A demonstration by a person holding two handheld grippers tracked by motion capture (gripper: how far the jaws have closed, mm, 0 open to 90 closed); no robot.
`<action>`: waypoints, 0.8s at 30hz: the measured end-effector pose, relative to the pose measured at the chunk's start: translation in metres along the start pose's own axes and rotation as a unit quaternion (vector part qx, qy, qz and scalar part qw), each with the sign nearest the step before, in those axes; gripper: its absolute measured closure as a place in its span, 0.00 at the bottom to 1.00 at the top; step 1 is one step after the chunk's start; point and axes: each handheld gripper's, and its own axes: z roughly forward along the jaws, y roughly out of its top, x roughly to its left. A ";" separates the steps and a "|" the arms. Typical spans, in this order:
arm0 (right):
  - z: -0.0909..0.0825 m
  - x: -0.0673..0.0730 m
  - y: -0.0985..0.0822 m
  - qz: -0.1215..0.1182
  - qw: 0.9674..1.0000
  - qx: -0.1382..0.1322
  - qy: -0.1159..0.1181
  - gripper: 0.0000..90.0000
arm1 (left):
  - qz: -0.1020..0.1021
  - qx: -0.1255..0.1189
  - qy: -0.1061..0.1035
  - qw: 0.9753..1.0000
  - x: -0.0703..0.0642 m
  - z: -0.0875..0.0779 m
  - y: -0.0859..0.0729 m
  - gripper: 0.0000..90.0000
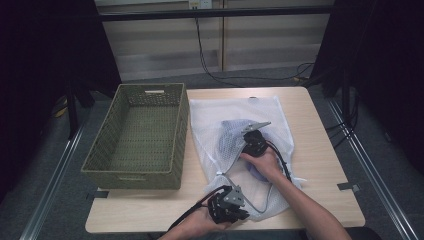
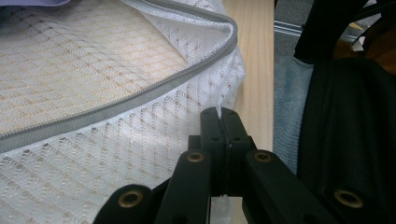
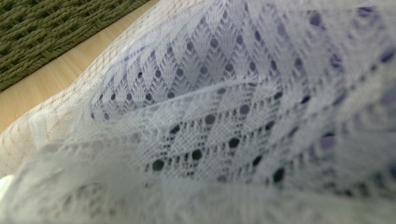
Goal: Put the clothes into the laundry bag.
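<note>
**Mesh bag pinned at its near edge, right gripper buried inside**

The white mesh laundry bag [image 1: 235,125] lies flat on the counter [image 1: 320,150], at about 3 o'clock from the woven basket [image 1: 140,135] and just beside it. A lilac garment [image 1: 227,131] shows through the netting near the bag's middle. The bag's grey zipper [image 2: 116,105] runs open along its near edge.

The left gripper [image 2: 224,128], at 6 o'clock on the counter, has its jaws pressed fully together on a fold of mesh at the bag's edge. The right gripper [image 1: 255,142] is pushed into the bag at the garment; its jaws are hidden by netting, so I cannot tell how far they are open or what they hold

Likely risks: the right jaws could catch the mesh along with the garment, dragging the whole bag; the thin fold could slip from the left jaws if pulled hard
</note>
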 end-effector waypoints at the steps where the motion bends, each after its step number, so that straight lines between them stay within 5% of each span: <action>1: 0.000 0.000 0.001 0.004 1.000 -0.002 -0.001 0.80 | 0.000 0.003 -0.004 1.000 0.000 -0.001 0.000 1.00; 10: -0.008 0.007 -0.003 0.012 0.999 -0.006 0.030 0.65 | 0.003 0.003 -0.005 1.000 0.000 -0.001 0.000 1.00; 13: -0.019 0.015 -0.007 -0.004 0.999 0.002 0.037 0.63 | 0.001 0.003 -0.005 1.000 0.001 -0.001 0.000 1.00; 24: -0.079 0.019 -0.028 -0.029 0.995 -0.004 0.091 0.75 | -0.002 -0.002 0.003 1.000 0.000 0.001 0.000 1.00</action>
